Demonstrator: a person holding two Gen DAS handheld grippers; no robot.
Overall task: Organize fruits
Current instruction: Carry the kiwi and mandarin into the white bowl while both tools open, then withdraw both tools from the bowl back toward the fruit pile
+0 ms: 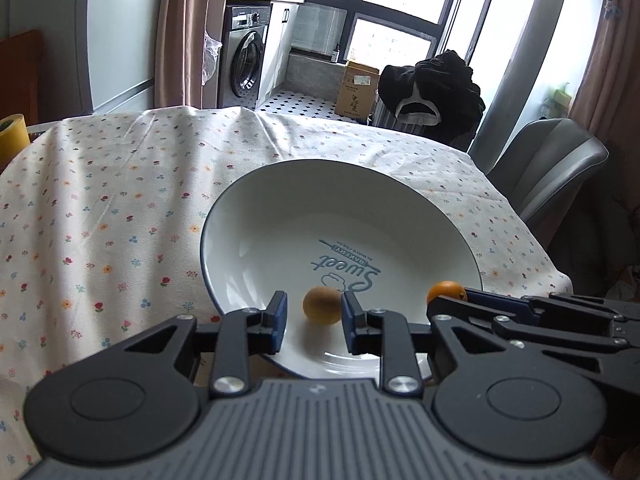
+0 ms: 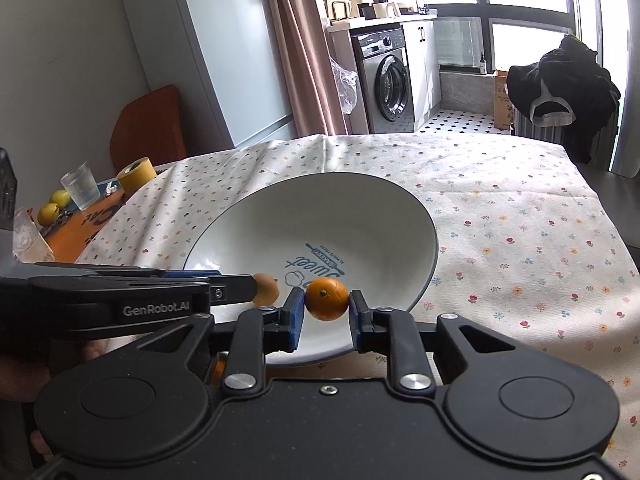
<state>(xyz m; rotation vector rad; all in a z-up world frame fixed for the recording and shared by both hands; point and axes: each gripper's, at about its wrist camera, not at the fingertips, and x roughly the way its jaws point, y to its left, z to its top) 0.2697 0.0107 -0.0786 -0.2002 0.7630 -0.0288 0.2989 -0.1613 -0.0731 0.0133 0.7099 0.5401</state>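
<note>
A white plate printed "Sweet Bakery" lies on the flowered tablecloth. My left gripper is open over the plate's near side. A small brown fruit sits between its fingers, close to the right pad and clear of the left one. That fruit is blurred in the right wrist view, just off the left gripper's tip. I cannot tell whether it rests on the plate. My right gripper is shut on a small orange, held above the plate's near rim. The orange also shows beside the right gripper.
At the table's left end stand a glass, a yellow tape roll and two yellow-green fruits on an orange mat. A grey chair stands at the table's right edge. The cloth spreads right of the plate.
</note>
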